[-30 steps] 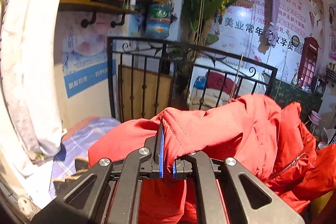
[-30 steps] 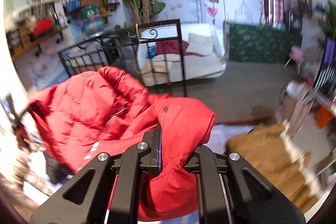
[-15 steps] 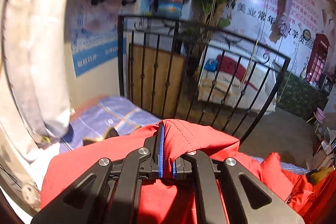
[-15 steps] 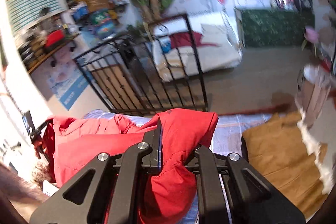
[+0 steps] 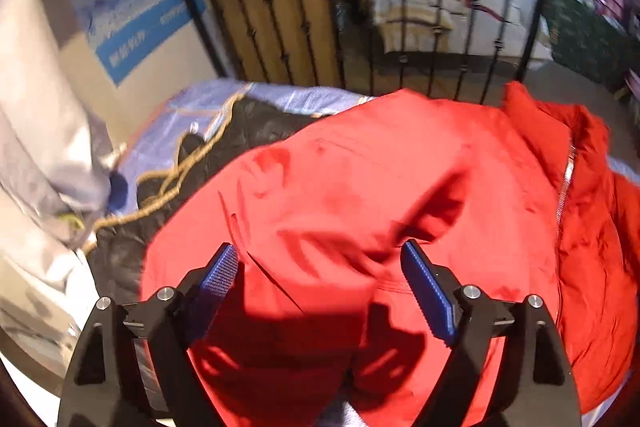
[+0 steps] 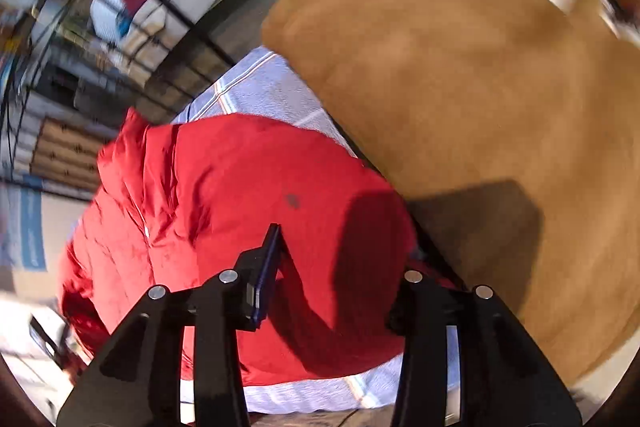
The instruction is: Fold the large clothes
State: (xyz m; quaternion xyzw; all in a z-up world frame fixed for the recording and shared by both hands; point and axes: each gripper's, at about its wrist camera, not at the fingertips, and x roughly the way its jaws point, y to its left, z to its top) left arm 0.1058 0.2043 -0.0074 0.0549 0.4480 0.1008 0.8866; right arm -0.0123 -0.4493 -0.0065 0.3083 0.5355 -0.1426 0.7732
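Both the left gripper (image 5: 320, 263) and right gripper (image 6: 340, 251), a second ago pinching the red jacket (image 5: 380, 187), now hover spread with jaws opening, the jacket dropped on the checked bedsheet (image 6: 256, 87) beside a tan garment (image 6: 460, 67), ready for folding.

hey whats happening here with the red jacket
A person is folding a red puffer jacket with a handheld gripper in each hand. The jacket lies on a bed with a light checked sheet, next to a brown fleece garment. Both the left gripper and the right gripper are over the jacket with jaws opening and nothing pinched between the pads, so the jacket looks just released.
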